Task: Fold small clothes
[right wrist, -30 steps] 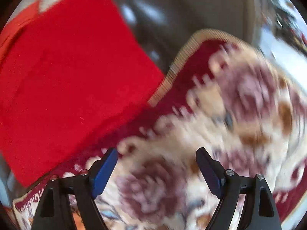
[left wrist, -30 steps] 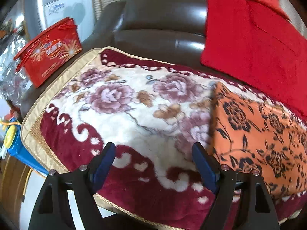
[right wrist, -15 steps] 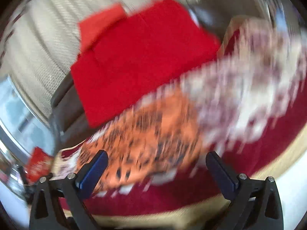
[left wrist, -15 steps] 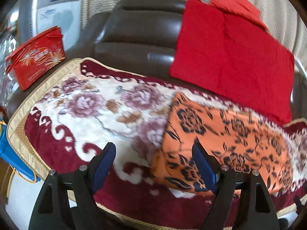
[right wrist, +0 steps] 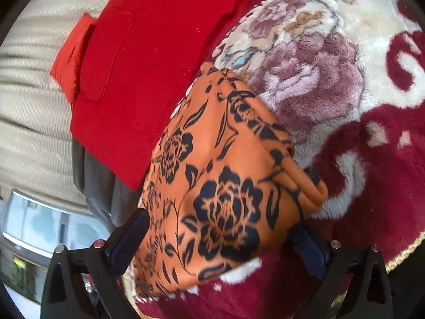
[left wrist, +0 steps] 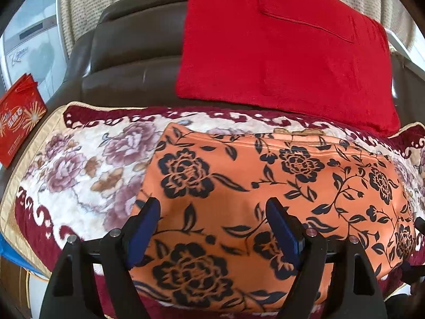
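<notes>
Left wrist view looks along a dark brown leather sofa (left wrist: 127,53) whose seat is covered by a plush floral blanket (left wrist: 79,164) in cream, mauve and maroon with a gold edge. A red cloth (left wrist: 287,47) hangs over the sofa back at the far right, its lower edge reaching the blanket. On the right half of the blanket lies the orange garment (left wrist: 239,186) with black flower print, spread fairly flat. A red gift box (left wrist: 18,122) stands at the far left, beside the sofa arm. The left gripper (left wrist: 212,228) hovers over the near left part of the garment, its blue-padded fingers (left wrist: 144,228) spread wide and holding nothing.

In the right wrist view the same orange garment (right wrist: 220,186) shows a thick folded edge on its right side, lying on the blanket (right wrist: 332,66), with the red cloth (right wrist: 148,61) beyond. The right gripper (right wrist: 223,242) has its fingers (right wrist: 127,239) apart, one at each side of the garment's near end; a grip cannot be made out.
</notes>
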Demonstrator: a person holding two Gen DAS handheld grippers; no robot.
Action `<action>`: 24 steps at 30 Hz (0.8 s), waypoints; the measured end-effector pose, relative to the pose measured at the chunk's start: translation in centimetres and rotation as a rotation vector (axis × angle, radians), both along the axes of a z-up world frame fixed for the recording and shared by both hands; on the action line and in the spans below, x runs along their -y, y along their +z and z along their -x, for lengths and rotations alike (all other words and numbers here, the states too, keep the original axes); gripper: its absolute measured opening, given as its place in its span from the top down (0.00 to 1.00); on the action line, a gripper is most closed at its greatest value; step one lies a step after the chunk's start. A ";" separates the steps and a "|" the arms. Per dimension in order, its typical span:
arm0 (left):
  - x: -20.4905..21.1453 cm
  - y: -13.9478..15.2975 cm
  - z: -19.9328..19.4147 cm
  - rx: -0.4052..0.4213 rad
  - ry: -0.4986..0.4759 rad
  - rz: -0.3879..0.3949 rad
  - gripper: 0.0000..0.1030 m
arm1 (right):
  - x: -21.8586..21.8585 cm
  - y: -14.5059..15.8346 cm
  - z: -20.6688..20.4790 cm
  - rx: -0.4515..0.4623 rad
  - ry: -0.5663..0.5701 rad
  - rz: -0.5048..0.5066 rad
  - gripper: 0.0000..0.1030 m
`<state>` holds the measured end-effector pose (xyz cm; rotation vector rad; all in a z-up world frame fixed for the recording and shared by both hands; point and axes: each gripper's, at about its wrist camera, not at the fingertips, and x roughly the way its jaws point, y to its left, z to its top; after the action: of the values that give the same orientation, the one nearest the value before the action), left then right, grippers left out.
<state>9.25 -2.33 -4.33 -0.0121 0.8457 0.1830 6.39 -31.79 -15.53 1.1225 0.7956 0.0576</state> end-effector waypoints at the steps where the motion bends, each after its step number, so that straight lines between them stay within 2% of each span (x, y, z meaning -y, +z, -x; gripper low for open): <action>1: 0.1 -0.1 -0.2 -0.002 -0.002 0.000 0.20 | 0.1 -0.1 -0.2 0.003 -0.002 -0.003 0.01; 6: 0.3 -0.8 -0.9 -0.019 -0.001 -0.008 0.20 | 0.4 -0.2 -1.4 0.008 -0.005 0.019 0.05; 12: 0.5 -1.6 -1.7 -0.035 -0.002 -0.001 0.20 | 0.0 -0.5 -1.3 -0.001 -0.007 0.057 0.24; 14: 0.8 -1.8 -2.0 -0.038 -0.009 -0.006 0.20 | 0.1 -0.6 -1.5 -0.010 -0.003 0.078 0.33; 16: 1.1 -2.0 -2.4 -0.042 -0.015 -0.007 0.20 | 0.2 -0.4 -1.6 -0.020 -0.005 0.103 0.52; 17: 1.2 -2.2 -2.5 -0.045 -0.018 -0.007 0.20 | 0.2 -0.5 -1.7 -0.022 -0.006 0.108 0.55; 19: 1.5 -2.5 -3.0 -0.051 -0.023 -0.011 0.20 | 0.3 -0.4 -1.7 -0.020 -0.006 0.109 0.56; 21: 1.7 -2.8 -3.3 -0.060 -0.028 -0.011 0.20 | 0.1 -0.4 -2.0 -0.031 0.009 0.123 0.52; 23: 1.8 -3.0 -3.5 -0.062 -0.028 -0.013 0.20 | 0.1 -0.6 -2.1 -0.031 0.011 0.118 0.46; 24: 1.8 -3.2 -3.5 -0.066 -0.028 -0.014 0.20 | 0.0 -0.6 -2.2 -0.024 0.014 0.115 0.40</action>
<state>12.79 -4.10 -7.52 0.0191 0.9102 0.1635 8.62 -31.82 -16.12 1.0108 0.8183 0.0095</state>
